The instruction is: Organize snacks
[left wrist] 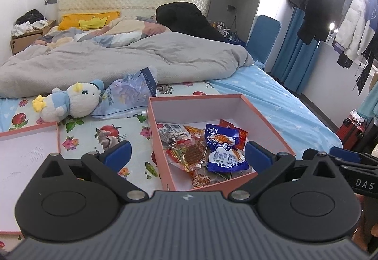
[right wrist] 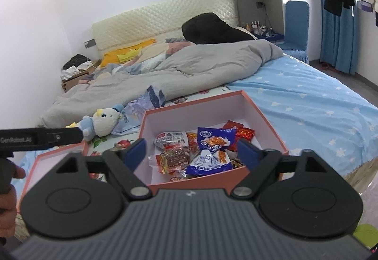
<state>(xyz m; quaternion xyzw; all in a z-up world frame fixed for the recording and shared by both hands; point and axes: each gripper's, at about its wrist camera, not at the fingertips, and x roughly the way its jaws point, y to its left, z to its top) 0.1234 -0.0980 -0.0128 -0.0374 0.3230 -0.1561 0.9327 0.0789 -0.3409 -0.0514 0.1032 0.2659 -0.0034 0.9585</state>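
Observation:
A salmon-pink open box sits on the bed with several snack packets inside. A blue and white packet lies on top, red packets behind it, and clear packets of brown snacks to its left. My left gripper hovers open over the box's near left part, with nothing between its fingers. My right gripper hangs open over the box's near edge, above the packets and touching none. The box's lid lies upturned to the left.
A white and blue plush toy and a blue patterned bag lie behind the lid. A grey duvet covers the far bed. Blue starred sheet lies to the right. A red suitcase stands beside the bed, beneath hanging clothes.

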